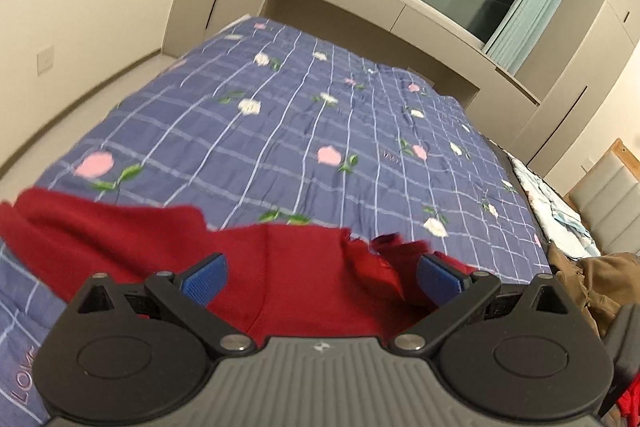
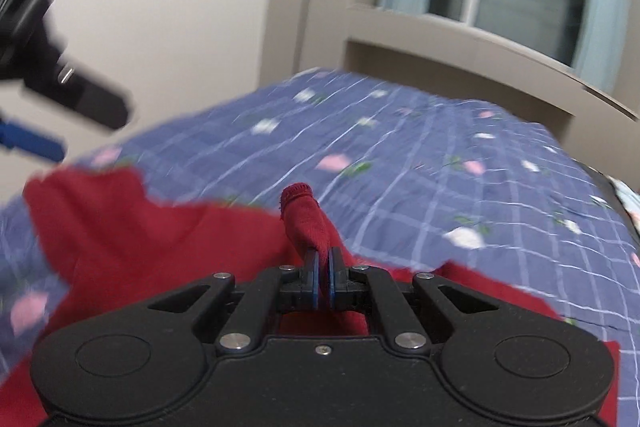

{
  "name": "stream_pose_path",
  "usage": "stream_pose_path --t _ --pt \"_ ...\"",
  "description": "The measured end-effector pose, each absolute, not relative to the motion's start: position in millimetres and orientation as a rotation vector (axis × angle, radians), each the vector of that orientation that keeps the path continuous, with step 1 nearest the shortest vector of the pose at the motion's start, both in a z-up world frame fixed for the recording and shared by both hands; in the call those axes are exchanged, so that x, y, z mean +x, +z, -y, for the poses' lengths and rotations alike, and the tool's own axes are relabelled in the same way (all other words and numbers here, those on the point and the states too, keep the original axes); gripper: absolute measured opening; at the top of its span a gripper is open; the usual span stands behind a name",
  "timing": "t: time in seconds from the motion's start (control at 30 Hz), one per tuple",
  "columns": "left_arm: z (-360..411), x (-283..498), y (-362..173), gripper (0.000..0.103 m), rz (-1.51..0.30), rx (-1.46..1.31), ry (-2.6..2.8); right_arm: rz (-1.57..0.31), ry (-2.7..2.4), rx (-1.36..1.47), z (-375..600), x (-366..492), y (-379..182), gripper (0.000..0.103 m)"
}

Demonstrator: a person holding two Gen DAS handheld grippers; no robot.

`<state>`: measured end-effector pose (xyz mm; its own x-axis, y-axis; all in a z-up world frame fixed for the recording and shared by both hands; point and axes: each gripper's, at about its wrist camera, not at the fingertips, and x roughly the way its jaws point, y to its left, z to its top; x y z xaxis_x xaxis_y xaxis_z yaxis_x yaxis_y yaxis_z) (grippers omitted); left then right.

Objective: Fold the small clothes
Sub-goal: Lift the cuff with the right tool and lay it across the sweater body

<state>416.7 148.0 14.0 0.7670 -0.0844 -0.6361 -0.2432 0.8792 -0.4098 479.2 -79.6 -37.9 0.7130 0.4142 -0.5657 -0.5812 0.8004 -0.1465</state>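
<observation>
While my right hand-held gripper is clamped on a bunched tip of the dark red knit garment, that pinched bit sticks up past the blue pads and the rest trails down onto the bed. Left hand-held gripper has its jaws spread wide, nothing between the blue textured pads, hovering above the same red garment. Garment lies spread and rumpled at the near edge of the blue checked bedspread with pink and white flowers. Right view is motion-blurred; the left hand-held gripper shows at its upper left, above the cloth. Crumpled tan-brown fabric sits at the bed's right edge in the left view.
</observation>
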Motion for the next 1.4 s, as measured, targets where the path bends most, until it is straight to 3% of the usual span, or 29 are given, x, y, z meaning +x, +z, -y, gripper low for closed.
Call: stream_pose_path --t 0.6,0.7,0.83,0.93,1.03,1.13,1.27,1.33,1.4 --pt "-161 428 -17 0.102 -0.761 -0.545 0.073 -0.544 0.815 -0.628 23 434 -72 0.007" --pt "-161 429 -18 0.102 -0.769 -0.539 0.078 -0.552 0.846 -0.630 23 432 -73 0.020" --pt "-162 431 -21 0.102 -0.777 -0.533 0.095 -0.514 0.856 -0.608 39 423 -56 0.072" --pt "-163 433 -22 0.102 -0.783 -0.518 0.121 -0.502 0.807 -0.546 72 419 -37 0.090" --pt "-155 436 -27 0.102 -0.799 -0.461 0.137 -0.514 0.732 -0.415 121 424 -19 0.099" --pt "-139 441 -37 0.101 -0.837 -0.376 0.157 -0.543 0.609 -0.267 180 436 -10 0.099" --pt "-118 448 -53 0.079 -0.901 -0.310 0.162 -0.585 0.363 -0.150 249 464 -17 0.094" --pt "-114 450 -59 0.072 -0.915 -0.329 0.159 -0.613 0.265 -0.060 283 486 -24 0.086" --pt "-112 452 -64 0.058 -0.927 -0.343 0.160 -0.660 0.216 0.065 310 509 -33 0.078"
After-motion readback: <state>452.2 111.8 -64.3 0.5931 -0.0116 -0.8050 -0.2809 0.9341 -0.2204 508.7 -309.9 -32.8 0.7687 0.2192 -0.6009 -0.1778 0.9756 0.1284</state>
